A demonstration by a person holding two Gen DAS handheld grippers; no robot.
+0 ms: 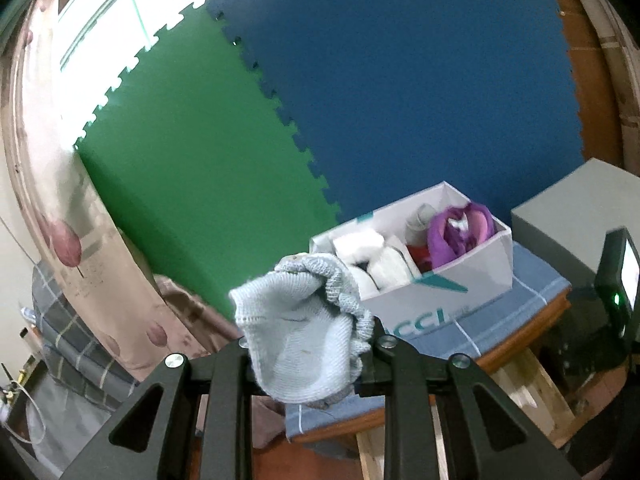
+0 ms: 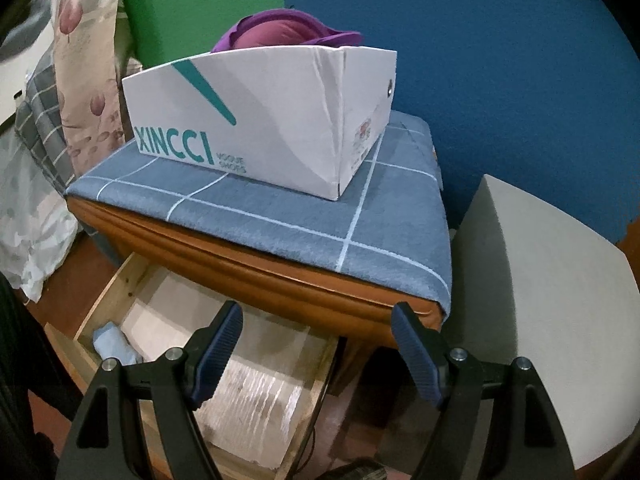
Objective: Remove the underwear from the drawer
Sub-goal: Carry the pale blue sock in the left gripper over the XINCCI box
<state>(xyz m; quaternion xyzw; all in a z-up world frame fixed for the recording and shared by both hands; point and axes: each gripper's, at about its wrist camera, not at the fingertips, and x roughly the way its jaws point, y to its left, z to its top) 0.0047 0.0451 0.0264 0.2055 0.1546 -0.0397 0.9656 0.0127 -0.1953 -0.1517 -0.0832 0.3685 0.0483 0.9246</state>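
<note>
A pale blue knitted garment (image 1: 300,336) is clamped between the nearly closed jaws of the left gripper (image 1: 308,350), in front of the white box (image 1: 460,276). The right gripper (image 2: 320,350) is held wide open, empty, above the open drawer (image 2: 120,280).

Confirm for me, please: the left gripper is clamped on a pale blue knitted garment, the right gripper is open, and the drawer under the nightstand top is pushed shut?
Not quite: the drawer is pulled open, as the right wrist view shows, with a pale blue item lying inside. The rest holds: the left gripper is clamped on the pale blue knitted garment, and the right gripper is open.
</note>
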